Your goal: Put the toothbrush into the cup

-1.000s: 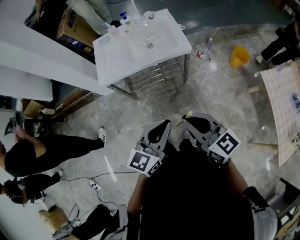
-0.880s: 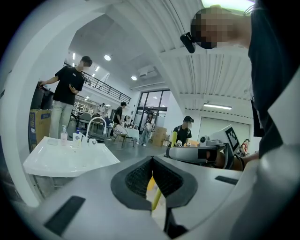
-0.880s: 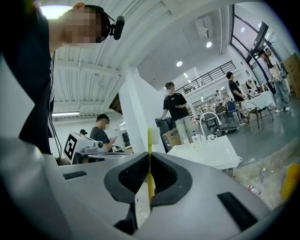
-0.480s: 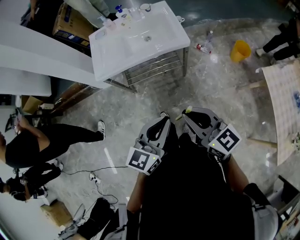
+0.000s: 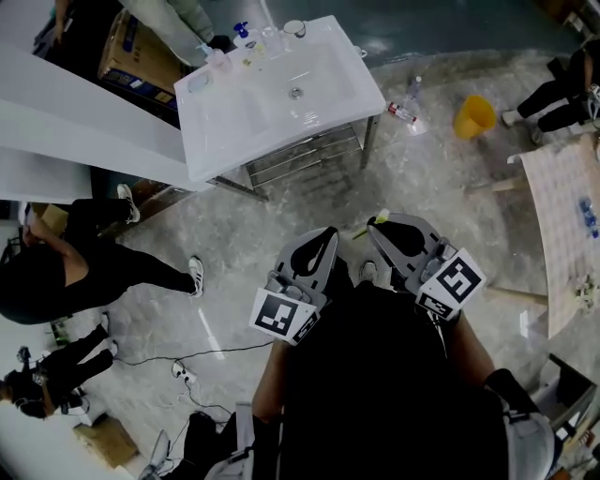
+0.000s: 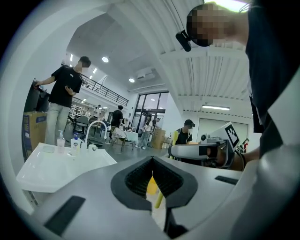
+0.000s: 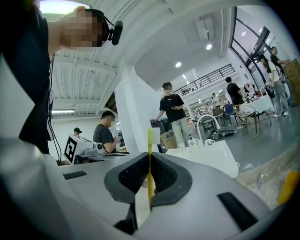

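Note:
My right gripper (image 5: 377,226) (image 7: 149,158) is shut on a yellow toothbrush (image 5: 379,219) (image 7: 150,161), which stands upright between the pads with its head above the jaw tips. My left gripper (image 5: 327,236) (image 6: 152,161) is beside it on the left, its jaw tips together and nothing held. Both point at a white sink (image 5: 272,103) (image 7: 213,157) some way ahead across the floor. Small cups and bottles line the sink's back edge by the faucet, among them a white cup (image 5: 294,28) and a clear cup (image 5: 217,58).
The sink stands on a metal-frame stand (image 5: 309,150). A yellow bucket (image 5: 473,116) and plastic bottles (image 5: 405,111) lie on the marble floor to its right. A person in black (image 5: 56,272) stands at the left, a cable (image 5: 187,354) crosses the floor, and a cloth-covered table (image 5: 572,216) is at the right.
Both grippers have travelled across the floor with me, keeping their pose, the toothbrush still held. The person at the left has shifted position.

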Available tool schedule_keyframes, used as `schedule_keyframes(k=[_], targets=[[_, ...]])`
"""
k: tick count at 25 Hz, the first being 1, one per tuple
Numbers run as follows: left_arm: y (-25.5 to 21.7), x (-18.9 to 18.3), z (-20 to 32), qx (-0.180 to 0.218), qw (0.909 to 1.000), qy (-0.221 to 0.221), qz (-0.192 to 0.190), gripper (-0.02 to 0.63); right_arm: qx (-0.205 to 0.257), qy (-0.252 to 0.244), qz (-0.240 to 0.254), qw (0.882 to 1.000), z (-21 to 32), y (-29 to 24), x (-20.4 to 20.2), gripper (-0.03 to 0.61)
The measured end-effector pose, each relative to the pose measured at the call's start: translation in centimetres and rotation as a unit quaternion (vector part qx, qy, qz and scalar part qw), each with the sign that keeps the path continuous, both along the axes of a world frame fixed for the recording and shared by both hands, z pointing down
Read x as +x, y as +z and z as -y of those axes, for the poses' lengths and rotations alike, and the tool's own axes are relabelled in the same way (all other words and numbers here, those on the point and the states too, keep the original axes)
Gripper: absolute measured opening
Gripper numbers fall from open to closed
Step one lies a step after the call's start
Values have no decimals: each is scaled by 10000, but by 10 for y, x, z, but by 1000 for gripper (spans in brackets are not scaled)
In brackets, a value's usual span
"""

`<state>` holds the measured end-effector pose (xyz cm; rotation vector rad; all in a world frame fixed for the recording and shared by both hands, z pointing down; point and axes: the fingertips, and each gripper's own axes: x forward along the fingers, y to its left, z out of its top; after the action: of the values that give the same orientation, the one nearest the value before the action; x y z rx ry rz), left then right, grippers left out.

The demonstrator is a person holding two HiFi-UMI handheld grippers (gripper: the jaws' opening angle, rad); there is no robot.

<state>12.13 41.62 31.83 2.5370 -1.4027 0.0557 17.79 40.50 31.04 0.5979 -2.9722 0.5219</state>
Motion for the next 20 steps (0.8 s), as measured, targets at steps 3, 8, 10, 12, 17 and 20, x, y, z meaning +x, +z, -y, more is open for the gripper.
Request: schedule_keyframes(k=[3,8,10,12,17,20], targets=[[-3,-20,18,56,10000,62,-30,11,13,8,-21,10000,15,-3,-22,25],[-1,-58,42,-36,9999,140,-28,11,42,80,-102,9999,38,-4,-63,25],[0,-70,49,31,9996,264,-82,12,59,117,-114,9998,47,-5,-78,25],[-1,-79,57,67,9991,367,-187,12,68,143,-124,9998,54,-6,-91,25],[0,-100,79,25,9986,484,-213,11,20,236,-115,9997,72,-7,-113,25],[3,-107,91,-65,9984,491,-255,11,-38,286,-117,9995,85,-8,-118,25]])
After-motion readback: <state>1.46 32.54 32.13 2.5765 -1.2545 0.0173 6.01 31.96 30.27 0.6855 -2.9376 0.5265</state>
